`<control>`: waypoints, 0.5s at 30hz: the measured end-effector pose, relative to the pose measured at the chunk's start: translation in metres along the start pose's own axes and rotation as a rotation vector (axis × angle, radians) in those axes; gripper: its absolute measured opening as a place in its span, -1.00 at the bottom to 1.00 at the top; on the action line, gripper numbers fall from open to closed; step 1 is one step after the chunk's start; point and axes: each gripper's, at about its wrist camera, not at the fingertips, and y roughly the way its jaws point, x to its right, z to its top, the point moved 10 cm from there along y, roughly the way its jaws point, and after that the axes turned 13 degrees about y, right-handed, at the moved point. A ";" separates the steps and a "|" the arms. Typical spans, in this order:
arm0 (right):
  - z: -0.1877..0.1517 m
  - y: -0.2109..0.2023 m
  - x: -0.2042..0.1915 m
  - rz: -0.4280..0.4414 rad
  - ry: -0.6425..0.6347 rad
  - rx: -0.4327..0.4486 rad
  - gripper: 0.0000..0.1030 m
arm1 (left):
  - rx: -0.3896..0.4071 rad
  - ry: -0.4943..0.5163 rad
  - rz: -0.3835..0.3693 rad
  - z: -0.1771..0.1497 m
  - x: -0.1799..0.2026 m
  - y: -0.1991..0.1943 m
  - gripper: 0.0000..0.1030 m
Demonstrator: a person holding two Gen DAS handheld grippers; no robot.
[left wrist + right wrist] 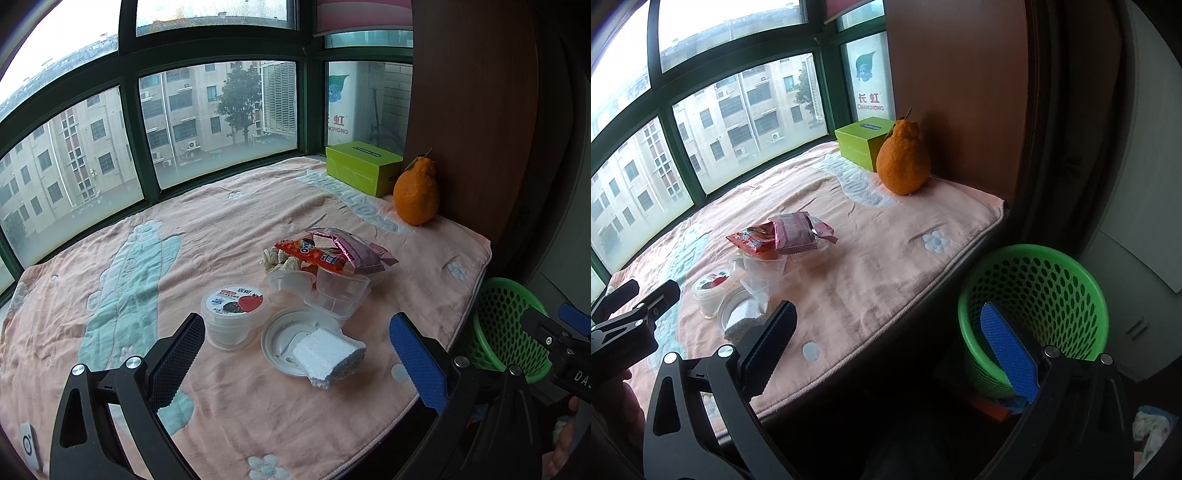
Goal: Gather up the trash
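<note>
foam block (327,350) lying flat, long axis left-right

L wrist cam sits low and close over the near edge of the pink blanket (229,229), facing the window (218,110), trash pile mid-frame. R wrist cam is off the blanket's right side, looking across it, green basket (1034,295) lower right. Both share blanket, pile, orange fruit (903,162), green box (362,168), basket.
</note>
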 end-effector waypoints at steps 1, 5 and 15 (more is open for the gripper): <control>0.000 0.000 0.000 0.000 0.000 -0.001 0.91 | 0.000 0.000 0.000 0.000 0.000 0.000 0.88; 0.000 0.001 0.000 0.001 0.000 -0.001 0.91 | -0.002 0.001 0.001 -0.001 0.000 0.000 0.88; -0.003 0.010 -0.004 0.001 -0.006 -0.022 0.91 | -0.022 -0.004 -0.006 -0.004 -0.005 0.012 0.88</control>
